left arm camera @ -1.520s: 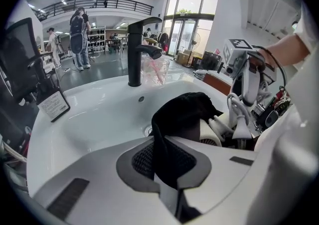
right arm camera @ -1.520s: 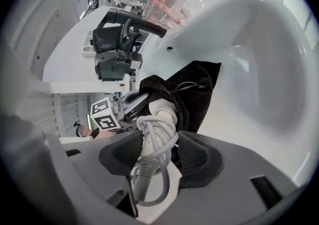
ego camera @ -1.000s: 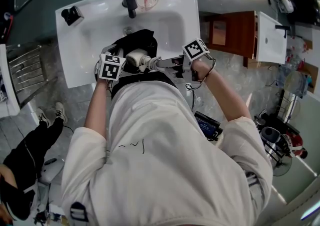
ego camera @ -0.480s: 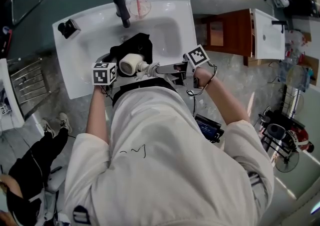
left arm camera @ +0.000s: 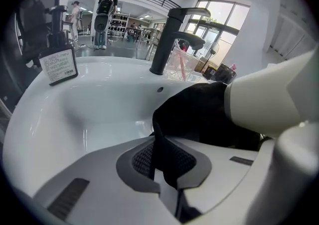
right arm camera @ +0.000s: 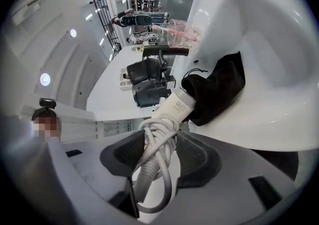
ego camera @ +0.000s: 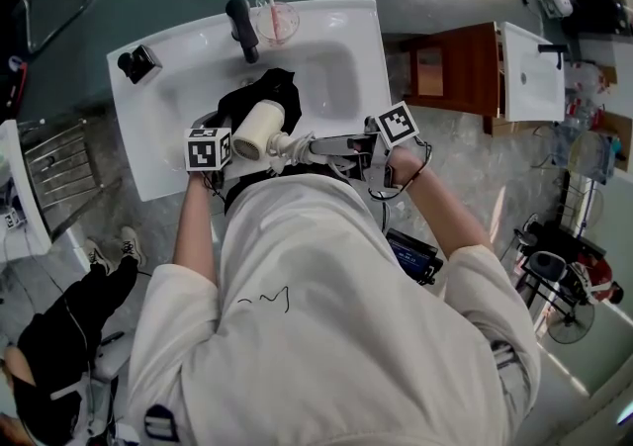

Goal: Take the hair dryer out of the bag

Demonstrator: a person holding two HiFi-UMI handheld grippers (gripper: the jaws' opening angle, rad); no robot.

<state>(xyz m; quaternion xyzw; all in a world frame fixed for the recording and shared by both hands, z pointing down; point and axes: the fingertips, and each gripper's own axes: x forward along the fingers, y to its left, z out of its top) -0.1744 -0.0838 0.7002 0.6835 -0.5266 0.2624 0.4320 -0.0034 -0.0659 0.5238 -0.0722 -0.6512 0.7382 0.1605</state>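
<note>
A black drawstring bag (ego camera: 265,93) lies in the white sink (ego camera: 346,58). The cream hair dryer (ego camera: 254,130) sticks out of the bag's mouth, barrel toward the left. Its handle, wrapped in its own pale cord (right arm camera: 158,141), sits between the pads of my right gripper (right arm camera: 159,151). Those jaws have just been closing on the handle and now press on it. My left gripper (left arm camera: 167,169) is shut on a fold of the bag's black fabric (left arm camera: 199,114) at the near rim. The dryer's barrel (left arm camera: 271,97) looms at the right of the left gripper view.
A black faucet (ego camera: 240,17) and a clear cup with a pink toothbrush (ego camera: 274,19) stand at the sink's back edge. A black dispenser (ego camera: 136,61) sits at its left corner. A wooden cabinet (ego camera: 460,68) is to the right; another person (ego camera: 59,325) crouches lower left.
The right gripper has lifted, and the hair dryer has come further out of the bag. The left gripper has sunk slightly, still holding the bag's fabric.
</note>
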